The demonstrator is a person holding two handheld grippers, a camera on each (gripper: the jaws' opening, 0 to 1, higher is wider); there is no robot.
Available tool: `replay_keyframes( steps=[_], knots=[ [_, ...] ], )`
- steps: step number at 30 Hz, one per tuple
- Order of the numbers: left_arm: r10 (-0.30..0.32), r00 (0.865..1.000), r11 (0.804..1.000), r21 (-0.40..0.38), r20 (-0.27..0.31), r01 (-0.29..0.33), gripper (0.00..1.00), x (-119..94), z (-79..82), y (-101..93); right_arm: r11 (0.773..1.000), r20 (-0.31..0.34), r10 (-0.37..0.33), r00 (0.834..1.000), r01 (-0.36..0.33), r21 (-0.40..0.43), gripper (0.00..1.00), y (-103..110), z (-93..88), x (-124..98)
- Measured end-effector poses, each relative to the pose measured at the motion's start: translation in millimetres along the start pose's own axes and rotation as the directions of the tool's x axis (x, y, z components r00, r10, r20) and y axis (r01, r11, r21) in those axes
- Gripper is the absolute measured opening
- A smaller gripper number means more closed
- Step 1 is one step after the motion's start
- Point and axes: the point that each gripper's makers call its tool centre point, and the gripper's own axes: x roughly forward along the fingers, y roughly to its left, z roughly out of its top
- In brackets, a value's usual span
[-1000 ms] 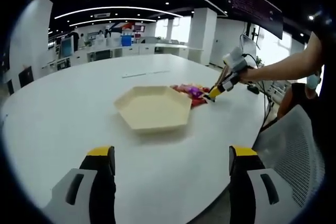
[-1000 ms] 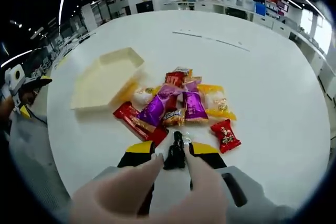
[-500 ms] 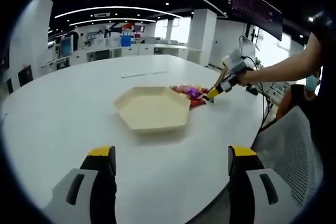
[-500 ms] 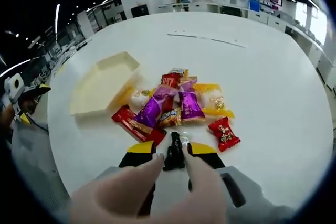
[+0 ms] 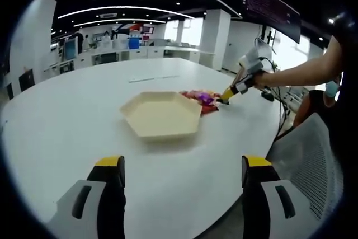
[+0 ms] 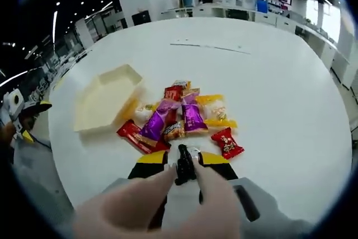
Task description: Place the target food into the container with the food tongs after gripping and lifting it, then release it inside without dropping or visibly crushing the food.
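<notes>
Your right gripper [image 6: 185,167] clamps black tongs [image 6: 184,165], snack packets [image 6: 182,118] at twelve o'clock; your left gripper [image 5: 182,166] gapes toward the hexagonal tray [image 5: 162,115].

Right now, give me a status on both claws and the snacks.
Left claw open, idle. Right claw shut on dark tongs above snack pile. Tray empty. Nothing in the way.

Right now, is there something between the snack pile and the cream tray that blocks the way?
Nothing visible does. The snack pile lies right beside the cream tray, whose inside is bare. The right gripper, holding black tongs, sits at the pile's near edge.
</notes>
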Motion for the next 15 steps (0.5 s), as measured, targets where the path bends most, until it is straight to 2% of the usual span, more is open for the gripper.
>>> replay_keyframes(
  steps=[8,15],
  knots=[
    [-0.001,1.0,1.0,0.011,0.007,0.001,0.82,-1,0.6,-1.6,1.0,0.001,-0.005,1.0,0.005,-0.009,0.19,1,8.3,-13],
    [-0.003,1.0,1.0,0.013,0.018,0.003,0.82,-2,3.6,-2.4,0.998,0.039,-0.006,0.999,0.009,-0.07,0.19,5,34.8,-32]
  ],
)
